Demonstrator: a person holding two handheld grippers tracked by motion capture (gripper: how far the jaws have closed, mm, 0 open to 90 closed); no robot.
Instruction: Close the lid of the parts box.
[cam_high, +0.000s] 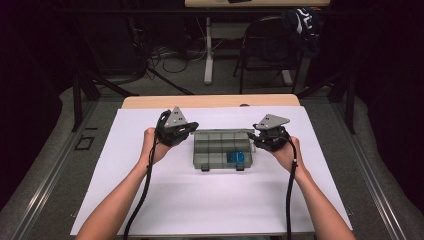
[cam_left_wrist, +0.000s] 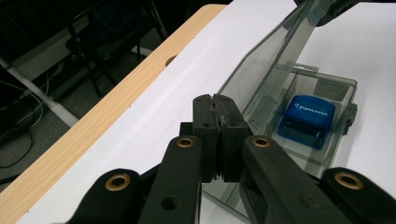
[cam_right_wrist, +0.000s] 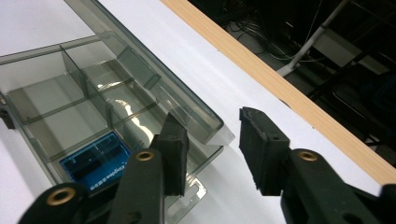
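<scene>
Your left gripper (cam_left_wrist: 218, 122) has its 2 black jaws pressed together with nothing between them, just beside the left end of the smoky clear plastic compartment box (cam_high: 212, 147), while your right gripper (cam_right_wrist: 212, 142) has its jaws apart, straddling the corner of the box's raised lid (cam_right_wrist: 140, 70) without pinching it. The box sits mid-table on the white sheet (cam_high: 165, 200), a small blue rectangular case (cam_left_wrist: 306, 121) in its near right compartment. Beyond runs the pale wooden table edge (cam_high: 210, 101).

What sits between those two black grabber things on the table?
In the high view, a clear compartment box lies between the left gripper and right gripper, with a blue item inside.
</scene>
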